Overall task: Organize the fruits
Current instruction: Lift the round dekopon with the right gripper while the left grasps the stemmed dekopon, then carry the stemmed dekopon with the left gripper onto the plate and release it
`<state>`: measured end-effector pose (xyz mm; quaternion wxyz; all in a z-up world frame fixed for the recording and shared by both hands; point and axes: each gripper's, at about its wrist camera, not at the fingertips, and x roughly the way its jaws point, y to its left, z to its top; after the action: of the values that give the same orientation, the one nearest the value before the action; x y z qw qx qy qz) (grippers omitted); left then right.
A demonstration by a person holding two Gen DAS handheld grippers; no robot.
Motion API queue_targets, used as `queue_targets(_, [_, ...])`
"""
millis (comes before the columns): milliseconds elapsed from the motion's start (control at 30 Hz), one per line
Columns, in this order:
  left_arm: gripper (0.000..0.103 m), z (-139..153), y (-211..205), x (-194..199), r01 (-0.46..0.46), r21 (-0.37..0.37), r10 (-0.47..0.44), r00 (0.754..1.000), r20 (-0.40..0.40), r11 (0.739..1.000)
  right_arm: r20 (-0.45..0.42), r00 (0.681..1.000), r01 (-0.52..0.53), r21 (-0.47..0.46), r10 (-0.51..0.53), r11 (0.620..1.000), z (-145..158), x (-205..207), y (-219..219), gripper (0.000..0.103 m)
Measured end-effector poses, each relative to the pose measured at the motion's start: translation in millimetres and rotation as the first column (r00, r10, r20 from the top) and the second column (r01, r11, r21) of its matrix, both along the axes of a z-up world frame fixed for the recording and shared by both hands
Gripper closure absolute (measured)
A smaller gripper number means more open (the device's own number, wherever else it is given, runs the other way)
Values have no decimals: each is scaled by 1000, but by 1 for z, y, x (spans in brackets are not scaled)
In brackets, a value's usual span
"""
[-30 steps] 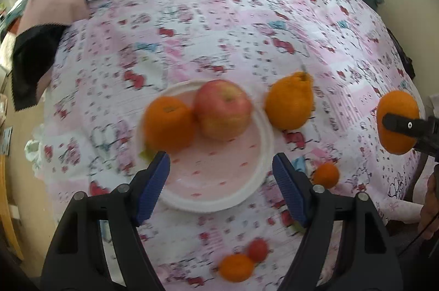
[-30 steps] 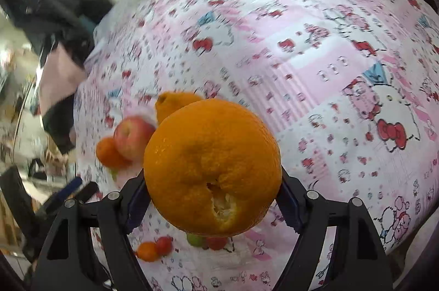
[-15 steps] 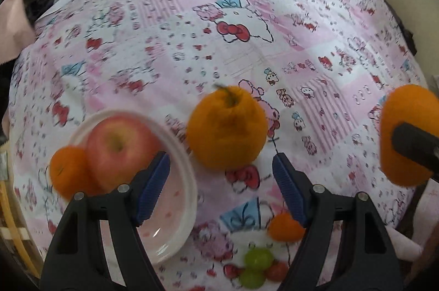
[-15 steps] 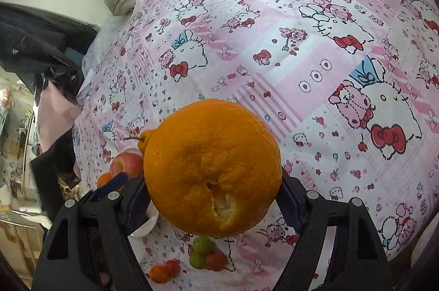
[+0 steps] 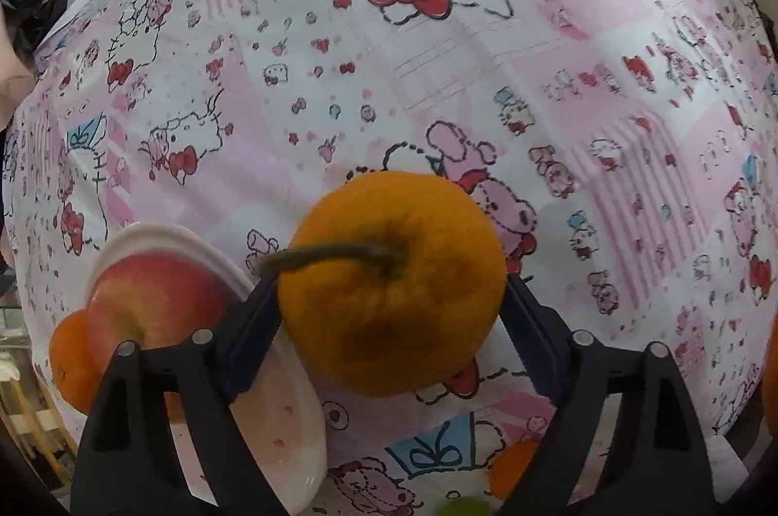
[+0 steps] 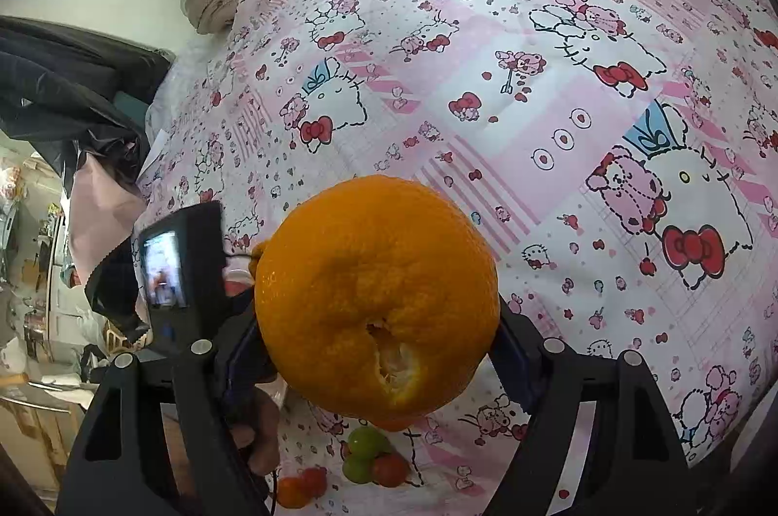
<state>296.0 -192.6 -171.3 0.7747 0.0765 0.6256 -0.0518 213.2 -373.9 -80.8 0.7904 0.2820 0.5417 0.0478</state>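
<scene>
Your bed, under a pink cartoon-print sheet, carries a white plate, a stemmed orange beside it, and small fruits near the edge.

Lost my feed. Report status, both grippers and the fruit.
Left gripper around stemmed orange, fingers at its sides. Right gripper shut on torn-peel orange. Plate holds apple, nothing blocking.

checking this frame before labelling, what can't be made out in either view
- Plate, left view: the left gripper and apple cover much of it.
- Small orange behind the apple, left view: mostly hidden.
- Whether the stemmed orange is squeezed or only framed: contact hidden.
- Small fruits, right view: partly behind the held orange in the right gripper; type unclear.
- Plate, right view: blocked by the camera.
</scene>
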Motion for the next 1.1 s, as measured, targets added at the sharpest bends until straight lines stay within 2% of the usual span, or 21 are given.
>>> queue_targets(67, [25,3,1,-2,0,-4,0,1000,31,1000,-1,1000,-3,-8,3,1000,0,1,0,21])
queue_targets(167, [28,8,2,-7,1,-24,0,999,37,1000,-8,1000,3,-7,-3,1000,-2,1,-1,21])
queue_targets(367, [29,34,12,-18,-22,-59,26,997,75,998,7,1000,2,-7,-2,1000,1,1,-1,21])
queue_targets(667, [29,91,42,-37,-40,-91,53,989,142,995,45,999,-22,-14,23,1000,17,-4,11,21])
queue_targets(900, [29,133,92,-65,-84,-85,99,976,196,993,109,987,-113,-13,114,993,39,-14,49,21])
queue_targets(1100, [29,158,141,-85,-138,-89,155,961,228,986,144,972,-186,-19,187,982,48,-14,87,21])
